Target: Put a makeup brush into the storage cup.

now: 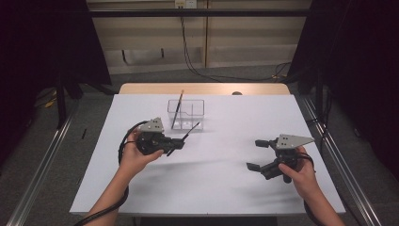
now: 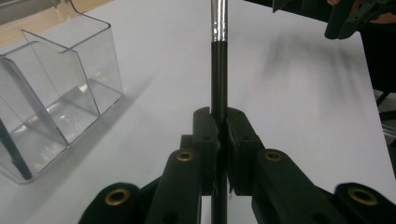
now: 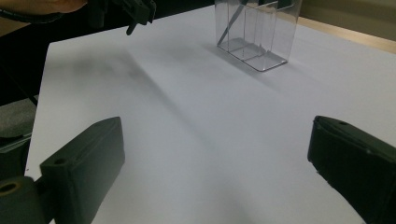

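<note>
White tabletop point(image 1: 211, 183) fills the middle of the room, dark curtains on both sides and a pale wall panel behind. Up at twelve o'clock stands a clear plastic divided organizer box point(image 1: 186, 114), with one thin dark-handled brush point(image 1: 177, 109) leaning upright in its left compartment. At about ten o'clock from the table's centre, the left gripper point(image 2: 218, 122) is clamped tight on a second slim black brush with a silver ferrule point(image 2: 219, 56) — its shaft runs straight up between the jaws, tip pointing toward the box, held above the surface. Over at four o'clock, the right gripper point(image 1: 258, 154) hovers low with its jaws spread wide — nothing between them, just bare white table. The two grippers are well apart.
</note>
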{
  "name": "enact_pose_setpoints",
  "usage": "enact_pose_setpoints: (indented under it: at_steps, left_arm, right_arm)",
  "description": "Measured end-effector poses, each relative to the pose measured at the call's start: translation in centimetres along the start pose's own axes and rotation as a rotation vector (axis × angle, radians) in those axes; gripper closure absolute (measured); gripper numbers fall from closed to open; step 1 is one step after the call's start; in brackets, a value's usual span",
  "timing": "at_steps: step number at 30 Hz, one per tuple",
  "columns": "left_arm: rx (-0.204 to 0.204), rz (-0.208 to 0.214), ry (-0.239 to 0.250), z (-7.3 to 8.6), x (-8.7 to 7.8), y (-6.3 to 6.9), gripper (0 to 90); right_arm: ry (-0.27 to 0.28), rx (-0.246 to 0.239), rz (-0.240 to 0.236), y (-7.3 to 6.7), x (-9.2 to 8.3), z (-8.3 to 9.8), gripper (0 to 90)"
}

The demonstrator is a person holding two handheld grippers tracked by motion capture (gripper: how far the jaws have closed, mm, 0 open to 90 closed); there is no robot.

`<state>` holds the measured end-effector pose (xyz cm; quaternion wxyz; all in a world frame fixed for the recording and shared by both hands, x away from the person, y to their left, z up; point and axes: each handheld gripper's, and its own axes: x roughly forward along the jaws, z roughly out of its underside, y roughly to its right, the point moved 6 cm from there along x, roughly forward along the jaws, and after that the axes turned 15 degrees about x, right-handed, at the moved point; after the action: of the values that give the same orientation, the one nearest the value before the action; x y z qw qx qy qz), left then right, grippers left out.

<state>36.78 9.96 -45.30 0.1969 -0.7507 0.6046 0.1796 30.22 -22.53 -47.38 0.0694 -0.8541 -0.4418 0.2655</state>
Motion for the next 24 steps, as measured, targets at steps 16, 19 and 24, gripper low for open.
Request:
enact_pose_setpoints:
  at_steps: [16, 19, 24]
  left_arm:
    - [-0.023, -0.041, 0.067, -0.8, -0.4, -0.7, 84.0]
    - [-0.024, -0.05, 0.067, -0.8, -0.5, -0.8, 84.0]
    - [-0.03, -0.068, 0.084, -0.8, -0.7, -1.1, 84.0]
  right_arm:
    - [0.06, 0.008, 0.029, 0.7, -1.9, 0.3, 3.8]
    - [0.058, 0.01, 0.032, 0.7, -2.1, 0.5, 3.3]
    - [0.073, 0.023, 0.04, 0.8, -2.7, 1.1, 3.1]
